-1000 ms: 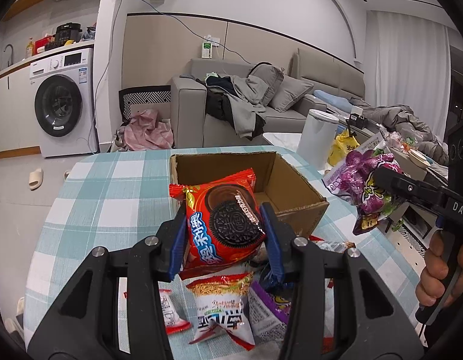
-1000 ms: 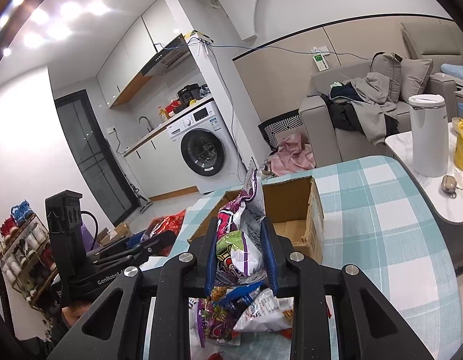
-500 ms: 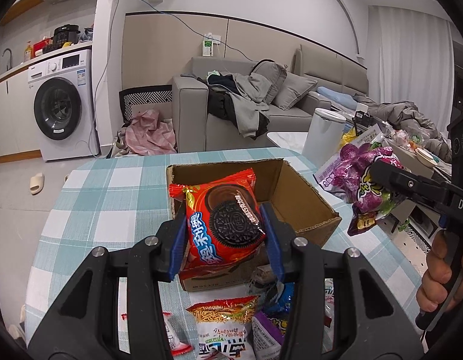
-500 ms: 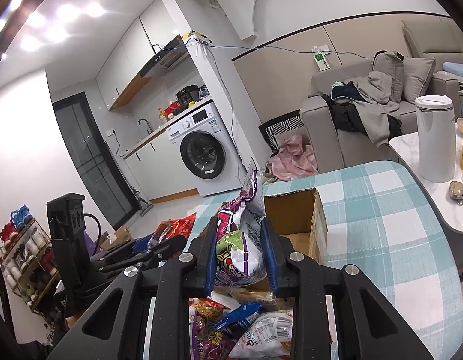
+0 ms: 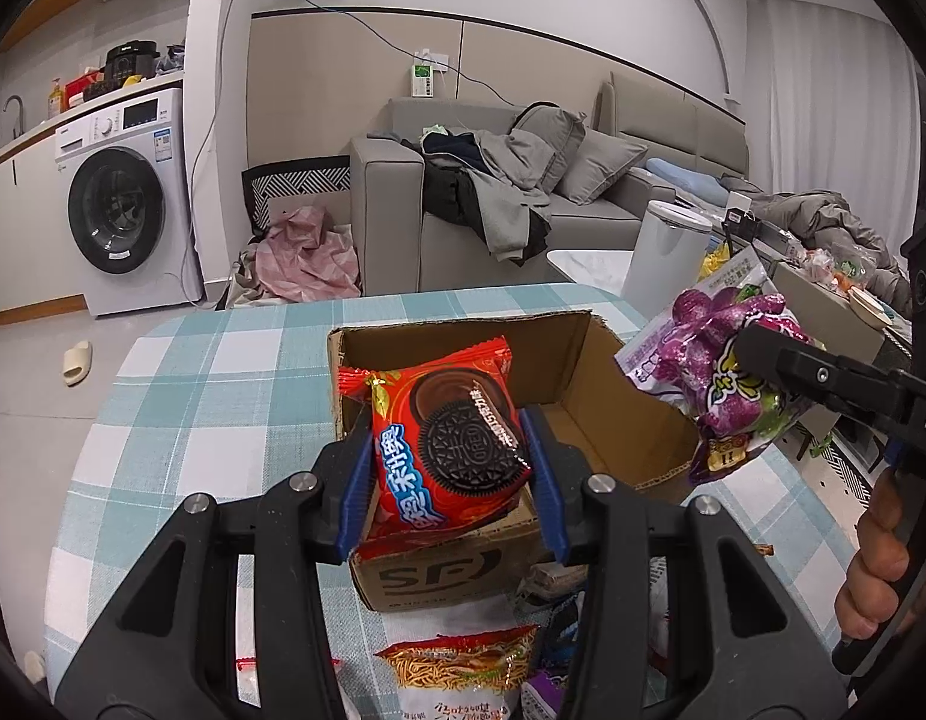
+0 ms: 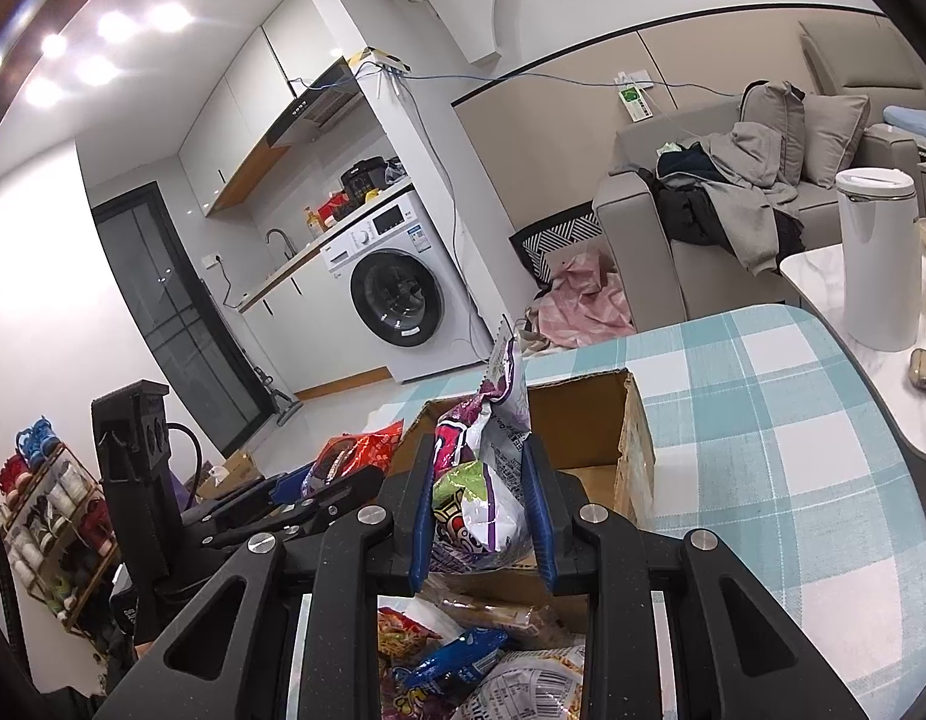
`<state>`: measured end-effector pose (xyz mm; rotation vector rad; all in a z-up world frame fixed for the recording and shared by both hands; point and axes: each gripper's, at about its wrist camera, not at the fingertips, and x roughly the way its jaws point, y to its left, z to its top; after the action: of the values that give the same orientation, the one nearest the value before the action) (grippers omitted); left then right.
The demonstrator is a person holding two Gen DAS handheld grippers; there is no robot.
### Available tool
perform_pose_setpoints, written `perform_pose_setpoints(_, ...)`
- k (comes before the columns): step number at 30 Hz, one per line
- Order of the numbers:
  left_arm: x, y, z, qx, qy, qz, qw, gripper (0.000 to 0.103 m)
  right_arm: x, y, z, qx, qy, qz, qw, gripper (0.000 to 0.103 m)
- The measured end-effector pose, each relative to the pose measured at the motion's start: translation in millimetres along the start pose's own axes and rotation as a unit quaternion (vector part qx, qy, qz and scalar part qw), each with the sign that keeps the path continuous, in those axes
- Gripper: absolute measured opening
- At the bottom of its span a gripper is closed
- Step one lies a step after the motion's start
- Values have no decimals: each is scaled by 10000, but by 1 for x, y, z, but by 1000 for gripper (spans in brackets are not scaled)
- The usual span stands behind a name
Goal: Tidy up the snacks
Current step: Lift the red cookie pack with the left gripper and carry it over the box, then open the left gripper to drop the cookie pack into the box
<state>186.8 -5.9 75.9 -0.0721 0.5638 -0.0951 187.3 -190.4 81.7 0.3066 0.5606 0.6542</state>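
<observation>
My left gripper (image 5: 447, 462) is shut on a red Oreo packet (image 5: 444, 438), held over the near edge of an open cardboard box (image 5: 619, 414) on the checked table. My right gripper (image 6: 478, 495) is shut on a purple-and-white snack bag (image 6: 484, 480) above the box's near wall (image 6: 634, 450). From the left wrist view the right gripper (image 5: 781, 366) hangs at the box's right side with the purple bag (image 5: 721, 360), a hand (image 5: 877, 564) on its handle. The left gripper (image 6: 300, 495) with the red packet (image 6: 360, 450) shows left of the box.
Several loose snack packets (image 5: 463, 672) lie on the table in front of the box, seen again as a packet pile (image 6: 481, 660) under the right gripper. The teal checked tablecloth (image 5: 222, 384) stretches left and behind. A white bin (image 6: 880, 252) stands on a side table at the right.
Both grippers have moved forward toward the box with their packets still held. The box now sits nearer and lower in both views, and fewer loose packets show below.
</observation>
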Motion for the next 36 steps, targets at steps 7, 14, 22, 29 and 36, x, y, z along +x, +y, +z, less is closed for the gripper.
perform_pose_setpoints(7,23,6,1,22,87,-23,10000,42,15,-5,1,50,99,-55,9999,26)
perform_pose_setpoints(14,45,5,2,77,221,-33,9997,42,30,-10,0,116,222,-133,9996,26)
perform_pose_setpoints(22,54,4,-5,141,327,2,9994,42,42,-11,-4,89,384,-230,9990,28)
perform_pose_setpoints(29,37,6,-8,153,233,72,9996,80,34,-9,-5,-6,323,-359,9988,46)
perform_pose_setpoints(36,11,7,-15,86,190,141,9997,96,22,-9,-8,-53,411,-397,9984,87)
